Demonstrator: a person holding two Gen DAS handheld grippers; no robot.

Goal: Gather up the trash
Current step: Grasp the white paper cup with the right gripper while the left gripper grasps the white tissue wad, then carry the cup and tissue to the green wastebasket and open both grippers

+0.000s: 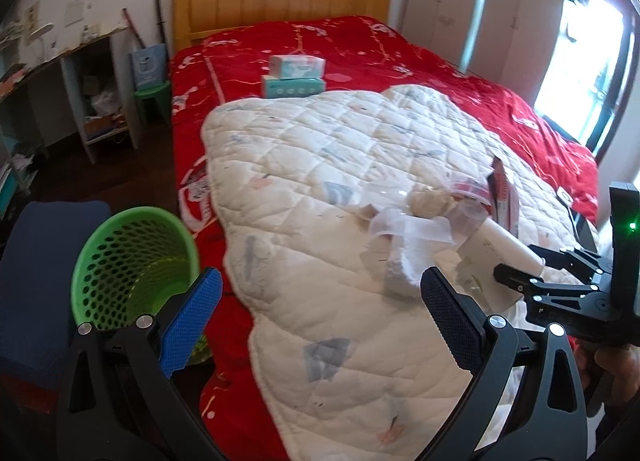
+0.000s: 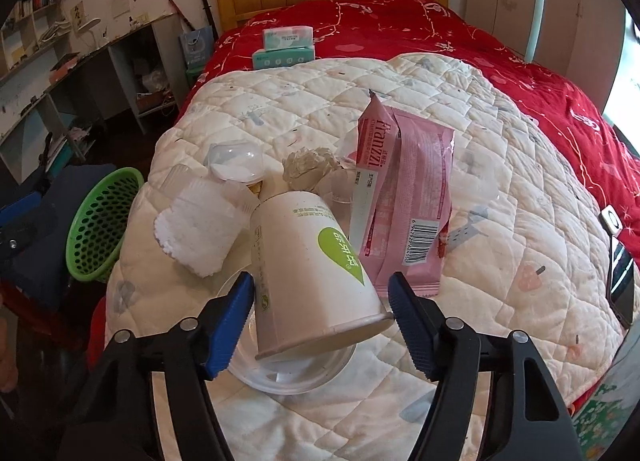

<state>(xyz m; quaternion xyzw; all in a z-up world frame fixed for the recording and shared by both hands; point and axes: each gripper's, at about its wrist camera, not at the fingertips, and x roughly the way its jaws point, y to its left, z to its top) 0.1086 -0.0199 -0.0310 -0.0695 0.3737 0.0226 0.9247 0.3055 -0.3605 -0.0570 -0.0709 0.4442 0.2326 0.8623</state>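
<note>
On the bed, ahead of both tongs, left to right:

Green basket (image 1: 134,265): just left of the left gripper (image 1: 320,321), on the floor beside the bed; its lower rim is hidden behind the blue left pad; nothing inside can be made out through the mesh.

Left gripper: jaws wide, nothing between them; only white quilt (image 1: 320,189) shows in the gap.

White pad (image 2: 198,231): left of the right gripper (image 2: 321,301), flat on the quilt; a clear plastic lid (image 2: 234,159) beyond it, blurred at the edges.

Paper cup (image 2: 316,281): lying on its side between the right gripper's blue pads; the jaws are narrowed about its rim end; the left pad meets the wall, the right pad the rim; a clear plastic dish (image 2: 296,371) beneath is mostly covered.

Crumpled tissue (image 2: 310,165): beyond the cup, partly hidden by it.

Pink wrapper (image 2: 404,197): just right of the cup, propped at a slant; its lower corner is cut off by the right pad.

Phone (image 2: 622,281): far right, cropped by the frame edge.
</note>
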